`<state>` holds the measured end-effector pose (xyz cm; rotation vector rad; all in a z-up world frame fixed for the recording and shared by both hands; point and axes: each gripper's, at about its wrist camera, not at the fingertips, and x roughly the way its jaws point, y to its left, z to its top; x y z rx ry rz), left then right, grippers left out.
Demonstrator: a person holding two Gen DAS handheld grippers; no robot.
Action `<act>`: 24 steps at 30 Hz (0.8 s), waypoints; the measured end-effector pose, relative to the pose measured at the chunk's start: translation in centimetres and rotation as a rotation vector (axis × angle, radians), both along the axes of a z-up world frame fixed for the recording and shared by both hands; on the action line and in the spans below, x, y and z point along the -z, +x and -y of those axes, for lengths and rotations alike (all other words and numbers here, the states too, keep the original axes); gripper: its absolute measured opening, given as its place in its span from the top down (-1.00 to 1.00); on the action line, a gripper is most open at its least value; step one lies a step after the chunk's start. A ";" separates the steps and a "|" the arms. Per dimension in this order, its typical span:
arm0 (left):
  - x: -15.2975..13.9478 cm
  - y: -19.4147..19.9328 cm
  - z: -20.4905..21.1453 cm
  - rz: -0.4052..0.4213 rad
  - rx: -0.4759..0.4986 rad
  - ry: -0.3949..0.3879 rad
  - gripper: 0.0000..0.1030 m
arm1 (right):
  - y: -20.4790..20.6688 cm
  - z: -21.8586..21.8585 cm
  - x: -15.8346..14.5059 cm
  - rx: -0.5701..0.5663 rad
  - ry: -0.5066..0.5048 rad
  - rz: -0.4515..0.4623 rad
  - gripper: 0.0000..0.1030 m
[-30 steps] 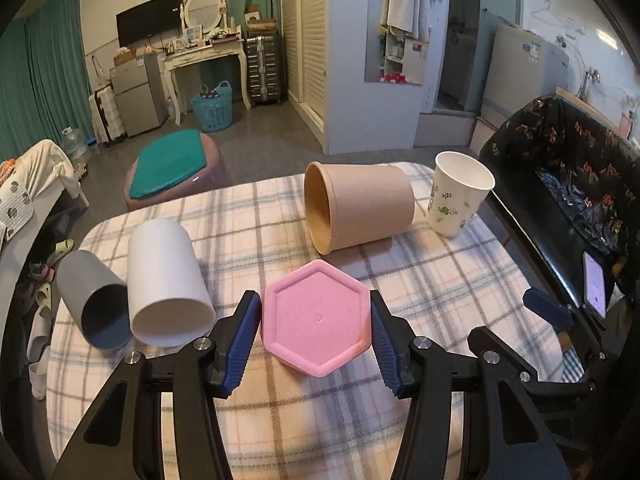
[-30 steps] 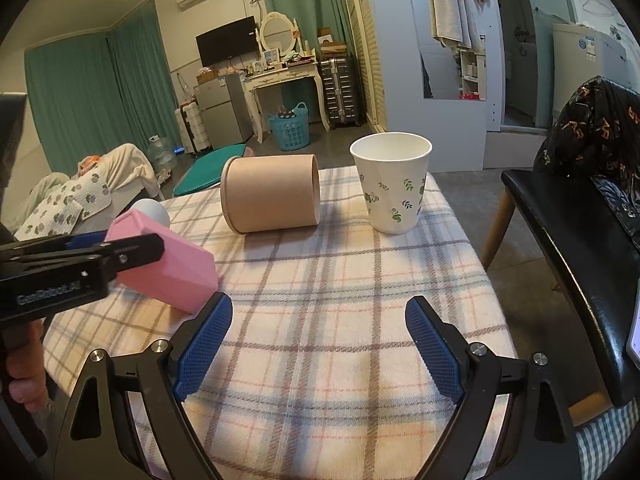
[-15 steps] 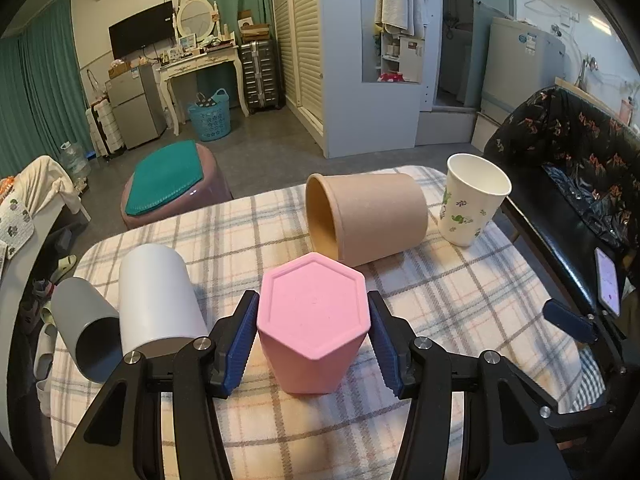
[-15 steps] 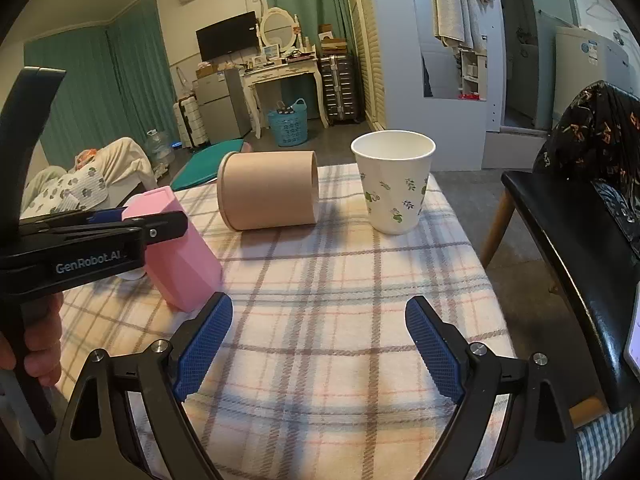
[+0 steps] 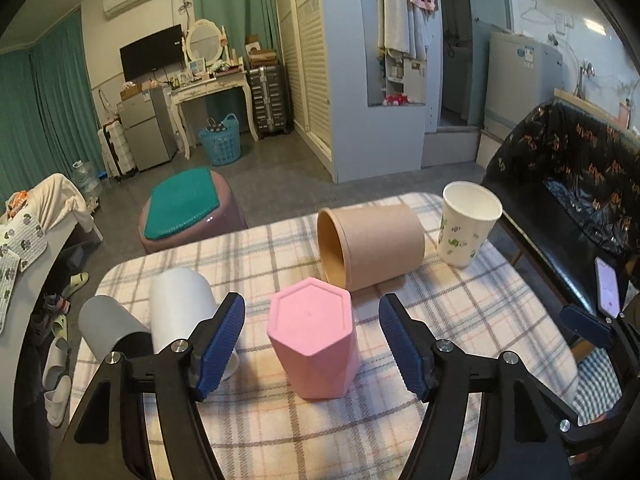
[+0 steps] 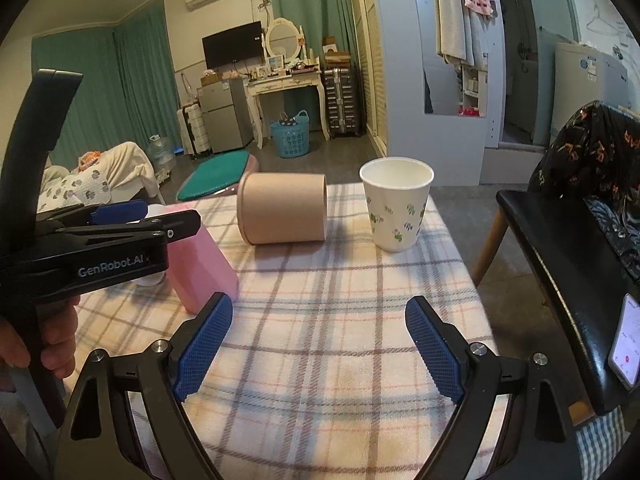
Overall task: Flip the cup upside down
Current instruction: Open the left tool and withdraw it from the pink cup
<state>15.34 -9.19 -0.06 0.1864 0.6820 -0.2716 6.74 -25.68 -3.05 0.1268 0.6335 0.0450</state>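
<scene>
A pink hexagonal cup (image 5: 313, 336) stands upside down on the plaid tablecloth (image 5: 460, 320), its closed base up. My left gripper (image 5: 311, 340) is open, its blue pads apart on either side of the cup without touching it. In the right wrist view the pink cup (image 6: 202, 268) stands at the left, partly behind the left gripper's black arm. My right gripper (image 6: 318, 346) is open and empty over the near part of the cloth.
A brown paper cup (image 5: 370, 250) lies on its side behind the pink one. A white leaf-print cup (image 5: 466, 228) stands upright at the far right. A white cup (image 5: 180, 308) and a grey cup (image 5: 110, 330) lie on their sides at left. A black chair (image 6: 560, 264) stands right of the table.
The left gripper turned the pink cup from tilted to base-up, set it on the cloth, then opened and let it go. The right gripper stayed still.
</scene>
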 end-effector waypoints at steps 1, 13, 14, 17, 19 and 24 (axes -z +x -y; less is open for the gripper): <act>-0.2 -0.3 -0.2 0.005 -0.002 -0.006 -0.41 | -0.3 -0.1 -0.3 0.000 -0.002 0.007 -0.72; -5.5 -8.4 -3.6 0.194 -0.046 -0.105 -0.41 | -4.7 -1.4 -5.0 -0.017 -0.050 0.126 -0.72; -5.7 -9.3 -4.1 0.211 -0.052 -0.117 -0.41 | -4.9 -1.6 -5.2 -0.017 -0.055 0.134 -0.72; -6.0 -11.9 -5.3 0.256 -0.076 -0.146 -0.57 | -6.2 -2.3 -6.1 -0.024 -0.062 0.166 -0.72; -5.9 -13.5 -6.2 0.286 -0.097 -0.172 -0.59 | -7.0 -2.9 -6.4 -0.037 -0.064 0.183 -0.72; -4.2 -16.2 -7.9 0.304 -0.157 -0.199 -0.72 | -8.5 -4.1 -6.0 -0.058 -0.080 0.204 -0.72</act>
